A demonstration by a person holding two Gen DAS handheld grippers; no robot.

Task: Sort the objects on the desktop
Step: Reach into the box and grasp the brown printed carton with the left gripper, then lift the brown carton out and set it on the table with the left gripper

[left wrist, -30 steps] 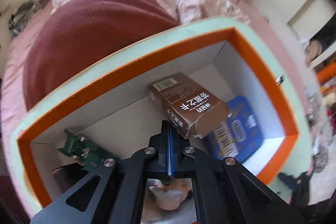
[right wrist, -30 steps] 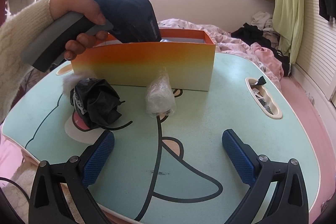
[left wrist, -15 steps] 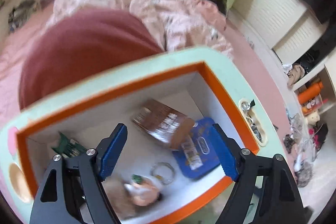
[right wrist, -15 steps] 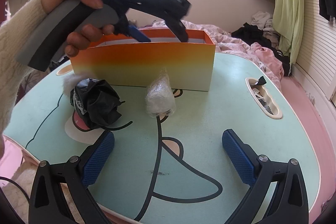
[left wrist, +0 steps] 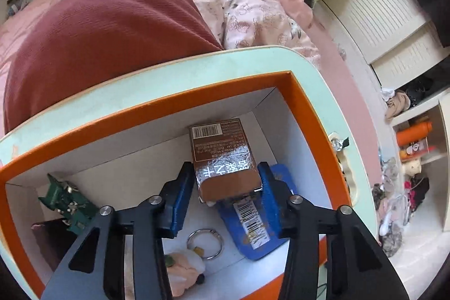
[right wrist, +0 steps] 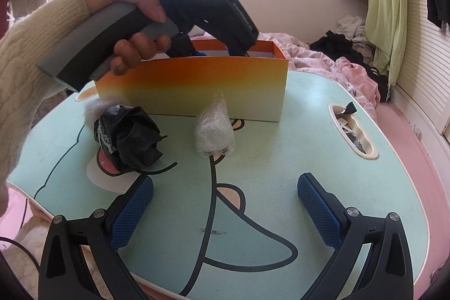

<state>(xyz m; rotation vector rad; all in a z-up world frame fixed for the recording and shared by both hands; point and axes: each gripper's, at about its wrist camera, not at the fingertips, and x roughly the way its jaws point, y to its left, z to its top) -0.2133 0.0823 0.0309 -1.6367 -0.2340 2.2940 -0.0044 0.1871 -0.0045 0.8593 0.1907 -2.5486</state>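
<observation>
In the left wrist view my left gripper (left wrist: 225,176) reaches into the orange box (left wrist: 140,108). Its jaws are closing on a brown pack (left wrist: 219,142) with foil at its near end, and both blue pads touch the pack's sides. Under the pack lies a blue packet (left wrist: 253,232). In the right wrist view my right gripper (right wrist: 225,204) hovers open over the mint table (right wrist: 281,159), with nothing between its fingers. Ahead of it sit a crumpled black bag (right wrist: 129,137) and a clear plastic wad (right wrist: 215,128), in front of the orange box (right wrist: 197,86).
The box also holds a green item (left wrist: 67,201), a key ring (left wrist: 205,239) and a peach plush (left wrist: 182,269). A hand (right wrist: 135,47) holds the left gripper's handle above the box. A slot (right wrist: 351,128) with scraps sits at the table's right edge. Bedding lies beyond.
The left jaws, shut a second ago, opened wide over the box and have now come in around the brown pack. The right gripper has not moved.
</observation>
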